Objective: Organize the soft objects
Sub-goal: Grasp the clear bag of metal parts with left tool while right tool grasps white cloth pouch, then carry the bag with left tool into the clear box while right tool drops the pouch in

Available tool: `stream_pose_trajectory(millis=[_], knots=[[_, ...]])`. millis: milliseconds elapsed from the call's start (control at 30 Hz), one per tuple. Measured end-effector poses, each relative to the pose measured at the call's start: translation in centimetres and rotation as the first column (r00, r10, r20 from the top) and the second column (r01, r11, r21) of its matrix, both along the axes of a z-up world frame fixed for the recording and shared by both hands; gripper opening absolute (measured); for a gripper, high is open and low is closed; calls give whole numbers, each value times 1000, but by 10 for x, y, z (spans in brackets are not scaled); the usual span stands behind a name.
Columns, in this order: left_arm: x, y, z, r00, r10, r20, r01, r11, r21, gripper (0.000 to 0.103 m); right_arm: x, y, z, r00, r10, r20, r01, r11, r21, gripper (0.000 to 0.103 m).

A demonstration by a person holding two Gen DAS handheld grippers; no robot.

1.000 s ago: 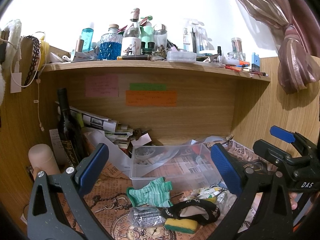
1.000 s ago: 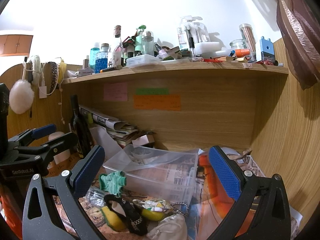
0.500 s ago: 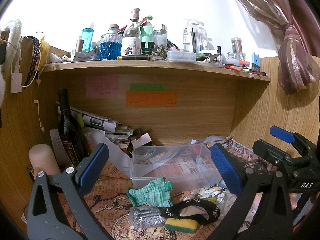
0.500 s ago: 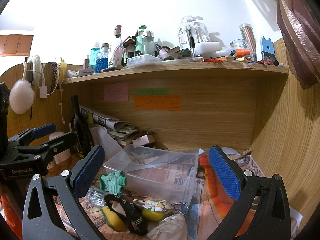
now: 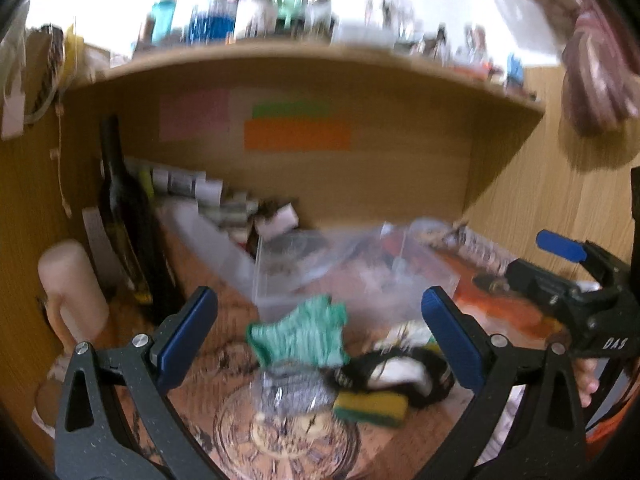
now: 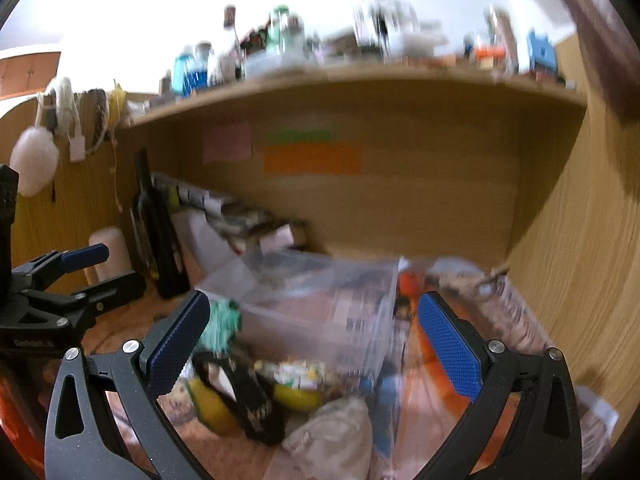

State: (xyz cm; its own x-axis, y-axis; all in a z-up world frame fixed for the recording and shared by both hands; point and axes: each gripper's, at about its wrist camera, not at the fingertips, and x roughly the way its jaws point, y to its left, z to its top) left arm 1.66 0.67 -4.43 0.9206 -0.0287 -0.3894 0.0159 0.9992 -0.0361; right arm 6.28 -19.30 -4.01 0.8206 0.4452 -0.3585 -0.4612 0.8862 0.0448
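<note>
The wooden bench (image 5: 520, 184) under the shelf is crowded. Your left claw (image 5: 316, 334) and right claw (image 6: 308, 340) both hang wide apart, empty, above the crumpled green knitted cloth (image 5: 298, 336), which lies before the clear plastic box (image 5: 352, 276). Pinching it, you may also catch the silver scrubber (image 5: 292, 390) touching it.

A knitted green cloth (image 5: 298, 334) lies before a clear plastic box (image 5: 352, 276) under matt wood shelf (image 5: 304, 60).
</note>
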Motion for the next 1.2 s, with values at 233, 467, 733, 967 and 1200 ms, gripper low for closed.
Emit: stream_pose_trajectory(millis=[233, 467, 733, 967, 1200], knots=[[17, 20, -48, 984, 43, -172, -47, 999, -19, 103, 11, -11, -42, 989, -22, -144, 16, 999, -39, 103], [31, 42, -83, 957, 96, -273, -118, 991, -68, 103, 20, -24, -75, 958, -46, -282, 33, 998, -51, 96], [50, 55, -107, 931, 84, -356, -147, 977, -153, 98, 28, -25, -101, 918, -8, -397, -7, 999, -36, 72], [58, 55, -113, 930, 5, -369, -100, 966, -239, 69, 30, -25, -107, 903, 21, -428, -22, 1000, 3, 30], [58, 56, -110, 933, -46, -357, -55, 962, -269, 40, 22, -36, -90, 928, 4, -373, 4, 1000, 19, 24]])
